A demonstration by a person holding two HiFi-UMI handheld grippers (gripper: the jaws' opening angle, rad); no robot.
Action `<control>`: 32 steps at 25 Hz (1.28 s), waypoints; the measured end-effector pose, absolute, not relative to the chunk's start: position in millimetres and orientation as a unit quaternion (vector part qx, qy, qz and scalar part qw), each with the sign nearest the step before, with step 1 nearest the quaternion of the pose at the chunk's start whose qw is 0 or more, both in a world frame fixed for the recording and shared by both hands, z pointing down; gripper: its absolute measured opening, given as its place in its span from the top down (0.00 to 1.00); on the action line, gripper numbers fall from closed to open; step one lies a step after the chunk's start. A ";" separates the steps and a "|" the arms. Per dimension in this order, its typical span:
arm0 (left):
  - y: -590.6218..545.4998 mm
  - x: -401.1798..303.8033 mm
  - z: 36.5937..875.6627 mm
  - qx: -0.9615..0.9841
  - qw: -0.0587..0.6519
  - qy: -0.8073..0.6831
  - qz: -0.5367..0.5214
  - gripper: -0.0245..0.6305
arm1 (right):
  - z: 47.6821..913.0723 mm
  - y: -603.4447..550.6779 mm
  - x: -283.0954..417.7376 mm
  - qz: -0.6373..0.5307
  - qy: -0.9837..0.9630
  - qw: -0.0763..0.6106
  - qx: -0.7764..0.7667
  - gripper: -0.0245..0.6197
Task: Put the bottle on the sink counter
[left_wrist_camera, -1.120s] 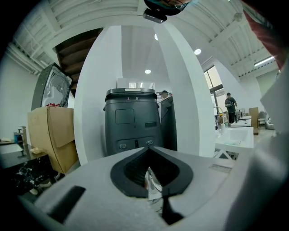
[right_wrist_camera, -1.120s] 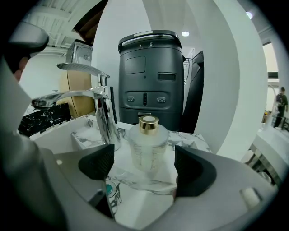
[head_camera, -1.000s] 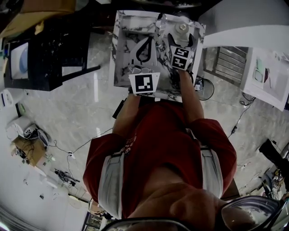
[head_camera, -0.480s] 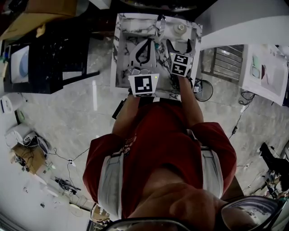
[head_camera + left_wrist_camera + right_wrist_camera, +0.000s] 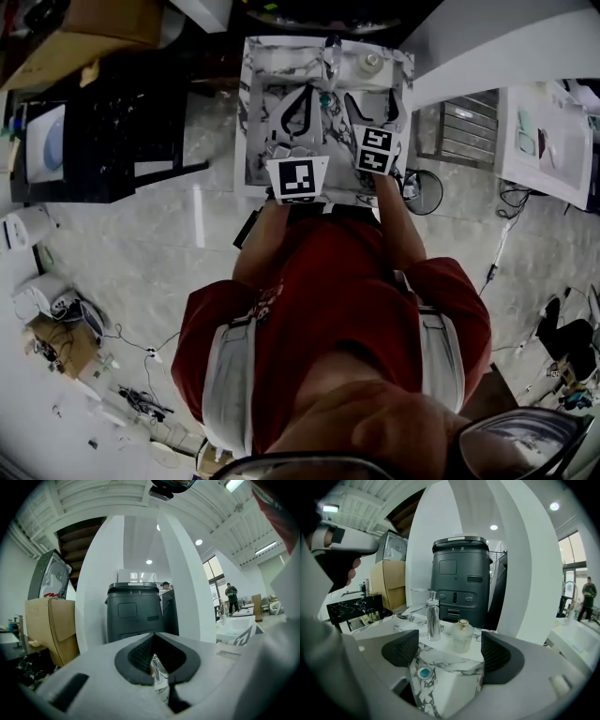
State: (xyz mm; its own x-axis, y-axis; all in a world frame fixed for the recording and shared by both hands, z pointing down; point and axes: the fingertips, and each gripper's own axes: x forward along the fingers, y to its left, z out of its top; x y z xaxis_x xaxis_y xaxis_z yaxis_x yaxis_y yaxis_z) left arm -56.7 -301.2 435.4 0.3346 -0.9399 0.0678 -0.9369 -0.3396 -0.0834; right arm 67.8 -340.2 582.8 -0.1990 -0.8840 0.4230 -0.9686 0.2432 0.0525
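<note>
A small frosted glass bottle (image 5: 461, 636) with a gold cap stands upright on the marble sink counter (image 5: 449, 659), just right of the chrome faucet (image 5: 433, 620). In the head view the bottle (image 5: 368, 63) sits at the counter's far right corner. My right gripper (image 5: 450, 653) is open, drawn back from the bottle, with nothing between its pads; from above the right gripper (image 5: 375, 101) hangs over the basin's right side. My left gripper (image 5: 302, 94) hovers over the basin (image 5: 258, 103), shut. In its own view the left gripper (image 5: 161, 677) has its pads meeting on nothing.
A teal drain plug (image 5: 424, 672) sits in the basin. Behind the sink stand a dark grey machine (image 5: 461, 578) and a white pillar (image 5: 525, 573). A black table (image 5: 112, 122) is left of the sink. Cables (image 5: 141, 328) lie on the floor.
The right gripper has pulled back toward me from the bottle, which now stands free on the counter. The left gripper stays shut over the basin.
</note>
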 end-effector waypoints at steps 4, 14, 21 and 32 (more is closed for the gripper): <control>-297.9 -58.2 430.6 -0.820 0.020 0.570 -0.048 0.96 | 570.7 -331.6 67.0 0.100 -0.768 0.181 0.607 0.31; -286.4 -57.4 423.7 -0.831 0.029 0.554 -0.039 0.96 | 529.3 -311.4 72.8 0.080 -0.758 0.135 0.633 0.31; -275.9 -54.6 418.6 -0.838 0.033 0.544 -0.034 0.96 | 492.1 -292.0 64.1 0.061 -0.764 0.096 0.635 0.31; -267.0 -63.7 409.3 -0.838 0.037 0.543 -0.022 0.96 | 452.7 -274.3 61.3 0.026 -0.760 0.067 0.647 0.32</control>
